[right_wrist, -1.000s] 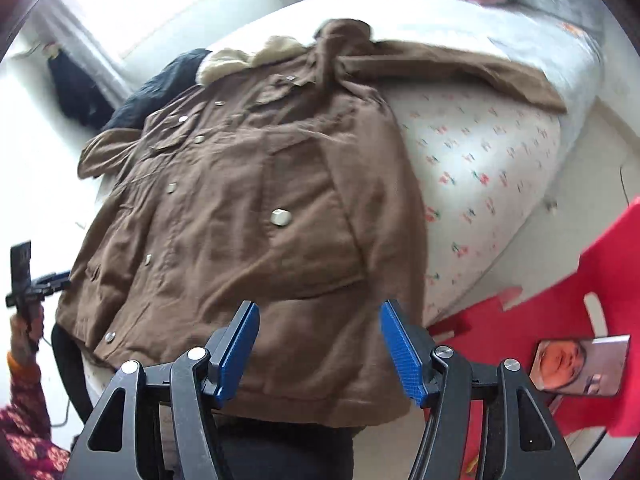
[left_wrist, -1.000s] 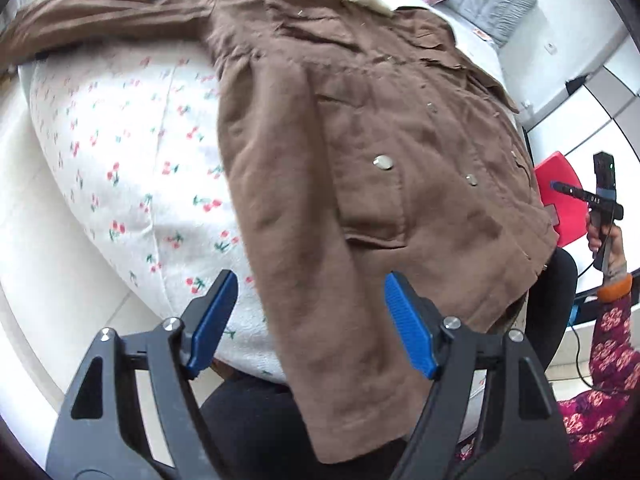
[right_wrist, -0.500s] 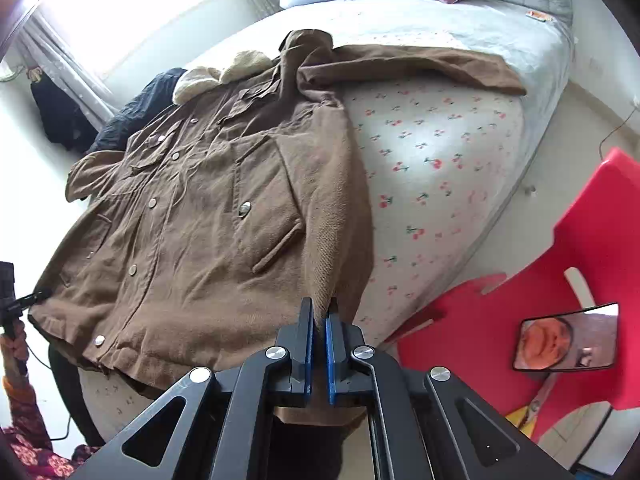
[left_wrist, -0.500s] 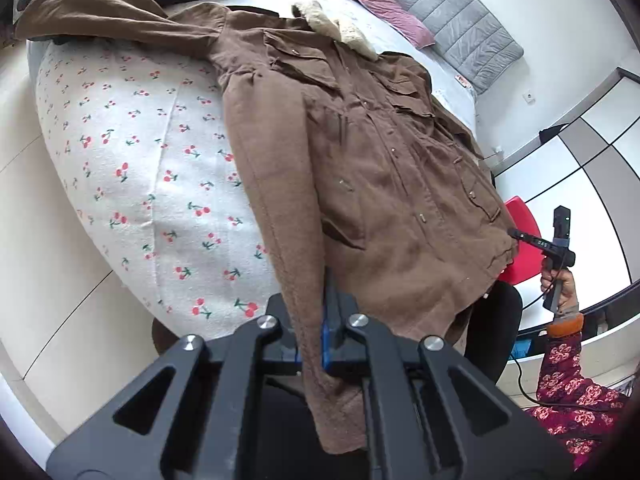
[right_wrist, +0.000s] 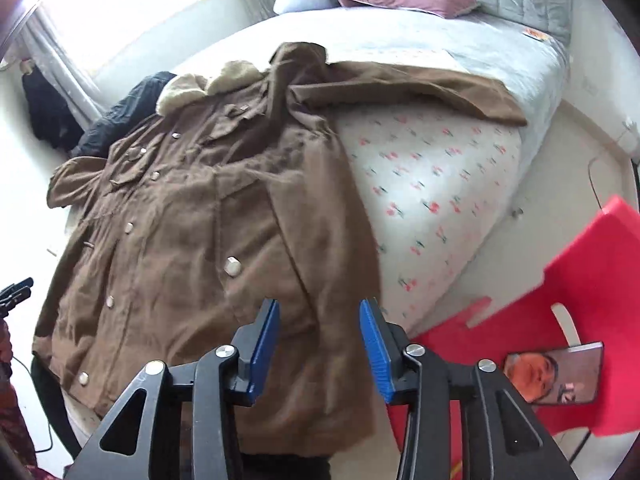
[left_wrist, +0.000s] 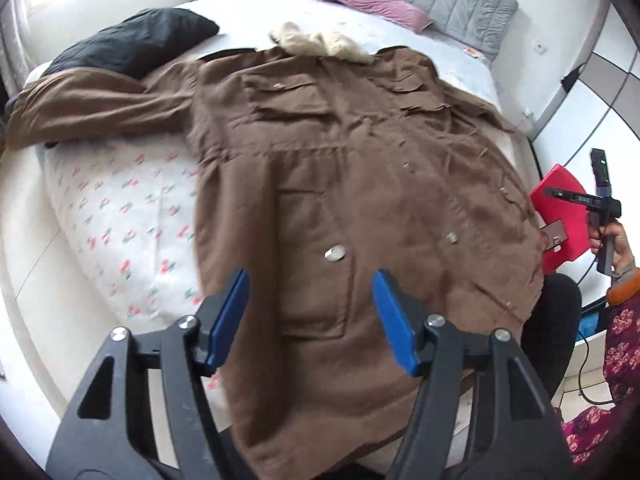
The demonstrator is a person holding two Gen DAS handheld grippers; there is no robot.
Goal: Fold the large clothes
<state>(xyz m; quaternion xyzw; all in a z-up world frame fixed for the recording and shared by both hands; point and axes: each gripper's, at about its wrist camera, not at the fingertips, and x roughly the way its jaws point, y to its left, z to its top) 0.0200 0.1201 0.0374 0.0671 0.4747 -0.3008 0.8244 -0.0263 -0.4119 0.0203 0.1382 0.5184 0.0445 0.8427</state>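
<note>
Here, both tongs [left_wrist: 310, 318] [right_wrist: 319, 338] agape over jacket [left_wrist: 360, 208] hem, nr bed [right_wrist: 460, 184] edge

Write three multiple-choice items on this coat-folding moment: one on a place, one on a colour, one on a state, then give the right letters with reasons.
1. Where does the black garment lie?
A. On the bed, beyond the coat's outstretched sleeve
B. On the red chair
C. On the floor under the bed

2. What colour is the coat?
A. Grey
B. Brown
C. Navy

3. How do the left gripper and the right gripper stand?
A. Both shut on the hem
B. One open, one shut
C. Both open, holding nothing

Answers: 1 A, since it lies on the mattress at the far corner, past the sleeve. 2 B, the fabric is brown with a pale fleece collar. 3 C, in each wrist view the blue pads stand apart with coat fabric visible between them, ungripped.
</note>
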